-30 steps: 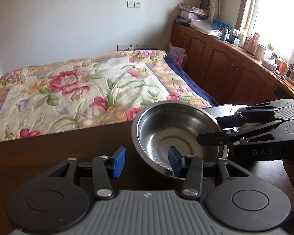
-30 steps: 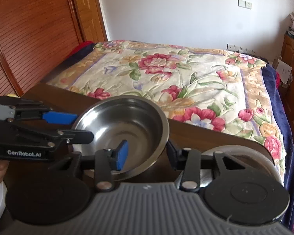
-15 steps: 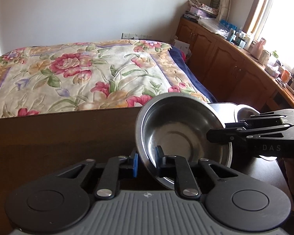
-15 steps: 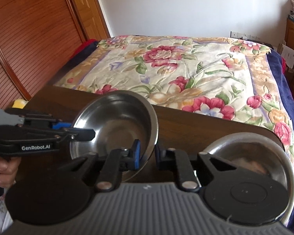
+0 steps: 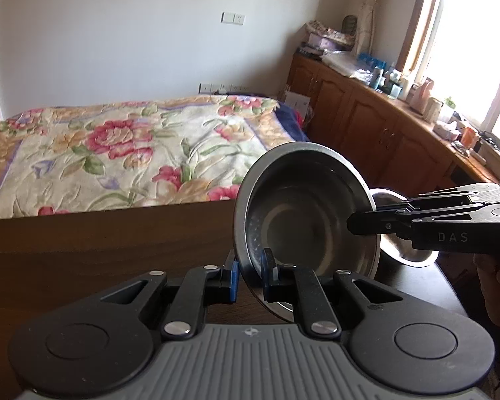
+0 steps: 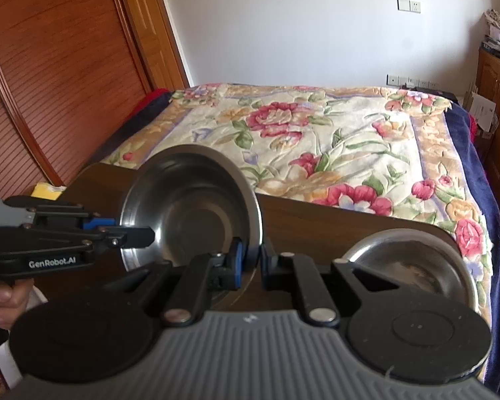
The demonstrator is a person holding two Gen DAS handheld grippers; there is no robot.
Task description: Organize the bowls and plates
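**Two grippers hold one steel bowl above a dark table**

A shiny steel bowl (image 5: 303, 213) is tilted on edge above a dark wooden table (image 5: 100, 243), its hollow facing both cameras. The left gripper (image 5: 250, 275) is nearly closed, its blue pads pinching the bowl's rim on one side. The right gripper (image 6: 250, 260) is likewise nearly closed, clamped on the opposite rim. A second steel bowl (image 6: 413, 266) sits on the table to the right, near the table's corner. Behind the table lies a bed with a flowered blanket (image 6: 316, 146); wooden cabinets (image 5: 376, 126) line the window wall.

The step in hand appears to be carrying the held bowl across to nest it in the second. To do it well, level the bowl first, keep both grips even so the smooth rim does not slip, centre it over the other bowl, then lower before letting go.
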